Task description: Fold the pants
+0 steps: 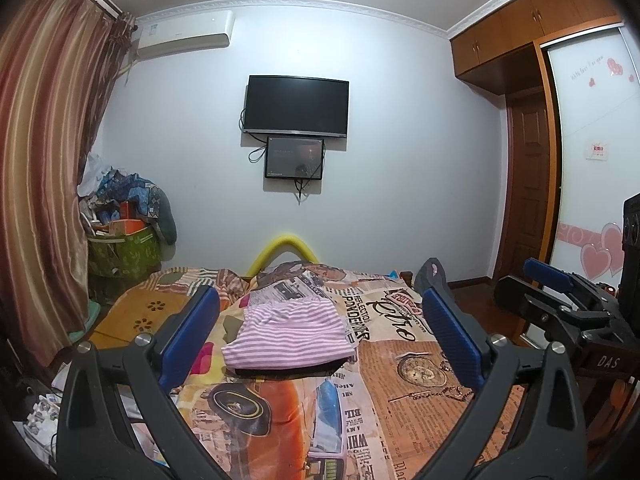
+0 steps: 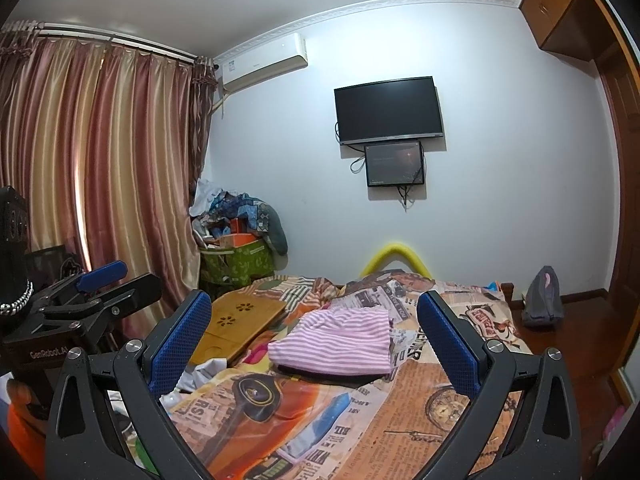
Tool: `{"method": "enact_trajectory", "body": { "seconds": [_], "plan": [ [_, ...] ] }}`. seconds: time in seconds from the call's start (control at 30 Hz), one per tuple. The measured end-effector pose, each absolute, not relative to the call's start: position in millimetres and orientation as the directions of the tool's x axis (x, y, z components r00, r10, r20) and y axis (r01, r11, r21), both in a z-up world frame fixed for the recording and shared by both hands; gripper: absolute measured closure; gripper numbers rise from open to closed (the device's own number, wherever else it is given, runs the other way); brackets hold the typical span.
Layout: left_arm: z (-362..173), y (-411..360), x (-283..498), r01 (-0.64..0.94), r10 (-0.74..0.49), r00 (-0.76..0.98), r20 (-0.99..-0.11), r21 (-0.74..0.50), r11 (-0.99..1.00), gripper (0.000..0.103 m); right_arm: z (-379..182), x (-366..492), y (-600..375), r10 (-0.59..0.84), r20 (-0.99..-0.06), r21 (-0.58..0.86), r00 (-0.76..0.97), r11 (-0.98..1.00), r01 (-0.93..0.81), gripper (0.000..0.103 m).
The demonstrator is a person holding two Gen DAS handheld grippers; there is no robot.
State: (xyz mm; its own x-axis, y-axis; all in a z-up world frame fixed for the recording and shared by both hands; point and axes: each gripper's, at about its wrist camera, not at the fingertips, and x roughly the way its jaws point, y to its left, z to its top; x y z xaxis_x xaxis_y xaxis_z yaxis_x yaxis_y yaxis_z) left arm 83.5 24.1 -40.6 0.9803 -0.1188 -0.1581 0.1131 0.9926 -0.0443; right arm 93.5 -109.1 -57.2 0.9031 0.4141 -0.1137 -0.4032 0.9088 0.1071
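Looking fwd over bed (image 1: 420, 400) w/ newsprint-pattern cover; both grippers raised above near edge, side by side. Pants (image 1: 290, 334), pink/white stripe, already bunched into compact stack mid-bed, on dark flat item; long axis roughly across view. Straight ahead of left gripper (image 1: 320, 336), ahead and slightly left of right gripper (image 2: 314, 344). Both well apart from cloth. Left looks nearer/more centred, judgement only. Both sets of jaws spread wide, holding nothing.

Folded striped pants (image 1: 290, 330) lie on the bed (image 1: 420, 392) beyond spread left tongs (image 1: 320, 336).
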Motion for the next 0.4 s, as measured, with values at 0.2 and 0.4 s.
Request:
{"method": "enact_trajectory", "body": {
  "seconds": [0.2,0.4],
  "plan": [
    [-41.7,26.6,84.3,0.115,-0.122,0.979,-0.165,-0.051,0.992,0.001,-56.9,94.0,-110.5,0.412,-0.114,0.109,0.904,0.910,-0.401,0.001],
    [-42.7,27.5,85.1,0.114,-0.121,0.978,-0.168,-0.055,0.992,0.001,-56.9,94.2,-110.1,0.410,-0.116,0.109,0.905,0.911,-0.398,0.001]
  ]
}}
